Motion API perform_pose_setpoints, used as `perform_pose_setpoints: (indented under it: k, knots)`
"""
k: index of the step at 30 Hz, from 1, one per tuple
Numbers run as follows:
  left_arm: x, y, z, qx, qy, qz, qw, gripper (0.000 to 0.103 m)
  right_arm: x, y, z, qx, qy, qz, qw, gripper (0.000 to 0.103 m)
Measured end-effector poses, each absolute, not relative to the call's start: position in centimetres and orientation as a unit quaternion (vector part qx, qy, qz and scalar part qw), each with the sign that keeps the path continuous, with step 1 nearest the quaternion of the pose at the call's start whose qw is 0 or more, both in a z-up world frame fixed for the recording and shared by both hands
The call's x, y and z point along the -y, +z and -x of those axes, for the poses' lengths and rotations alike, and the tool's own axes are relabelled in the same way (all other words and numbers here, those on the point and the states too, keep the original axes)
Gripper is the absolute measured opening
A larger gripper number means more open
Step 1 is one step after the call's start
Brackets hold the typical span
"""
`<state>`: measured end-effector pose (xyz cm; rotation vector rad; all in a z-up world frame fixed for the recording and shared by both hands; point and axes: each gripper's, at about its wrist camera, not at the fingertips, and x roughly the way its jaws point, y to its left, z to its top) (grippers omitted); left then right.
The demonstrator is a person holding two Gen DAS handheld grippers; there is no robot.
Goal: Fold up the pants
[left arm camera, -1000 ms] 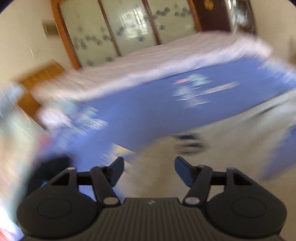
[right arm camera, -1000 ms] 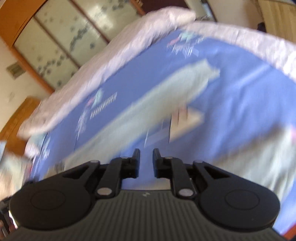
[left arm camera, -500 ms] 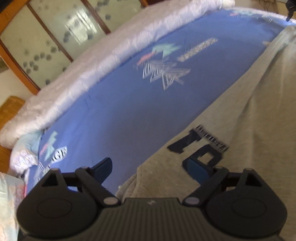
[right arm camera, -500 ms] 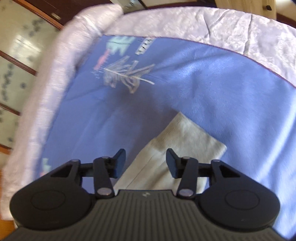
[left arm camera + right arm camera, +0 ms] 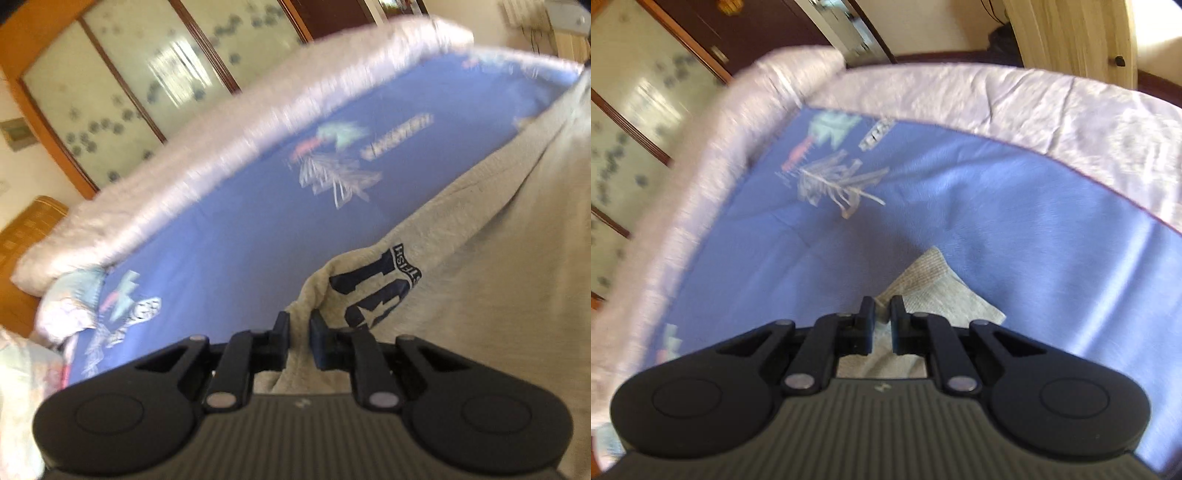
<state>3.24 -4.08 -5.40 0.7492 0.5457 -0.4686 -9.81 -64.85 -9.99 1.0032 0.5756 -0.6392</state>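
Observation:
Grey sweatpants (image 5: 480,277) with a dark blue number print (image 5: 376,291) lie on a blue bed sheet (image 5: 240,240). In the left wrist view, my left gripper (image 5: 299,321) is closing on a bunched fold of the waist end beside the print, and the cloth is pinched between its jaws. The right wrist view shows the ribbed leg cuff (image 5: 931,280) lying on the sheet (image 5: 997,221). My right gripper (image 5: 882,308) is closing on the cuff's near corner, with cloth between its jaws.
A pale lilac quilt border (image 5: 184,184) (image 5: 997,99) rims the far sides of the bed. Behind it stand frosted glass wardrobe doors (image 5: 110,92). A wooden headboard (image 5: 26,229) and a patterned pillow (image 5: 70,299) sit at the left.
Both grippers went from open above the pants to shut on cloth. The left dropped onto the waist end by the print; the right came down onto the leg cuff.

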Motion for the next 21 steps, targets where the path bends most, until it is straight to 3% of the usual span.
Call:
perform_pose_setpoints:
  k: [8,13,17,18,21]
  knots:
    - [-0.8,-2.2,10.1,-0.226,-0.246,-0.327,0.884,0.012,61.7,-9.1,26.2,-0.189,-0.242,-0.547,0.779,0.012]
    - [-3.9,-4.1,16.4,-0.267,-0.241,-0.290,0.887,0.012,59.2,-12.3,36.3,-0.180,-0.237,-0.578,0.760,0.012]
    - [-5.2,-6.6,19.2,-0.305,-0.223,-0.268,0.886,0.012,57.5,-15.9,39.6,-0.209,-0.270,-0.599,0.725,0.011]
    - [-5.5,-7.1,19.7,-0.316,-0.218,-0.260,0.886,0.012,57.2,-16.6,39.9,-0.201,-0.274,-0.605,0.720,0.006]
    - [-6.5,-7.9,20.6,-0.336,-0.203,-0.247,0.886,0.017,56.7,-17.1,39.7,-0.183,-0.282,-0.613,0.715,0.004]
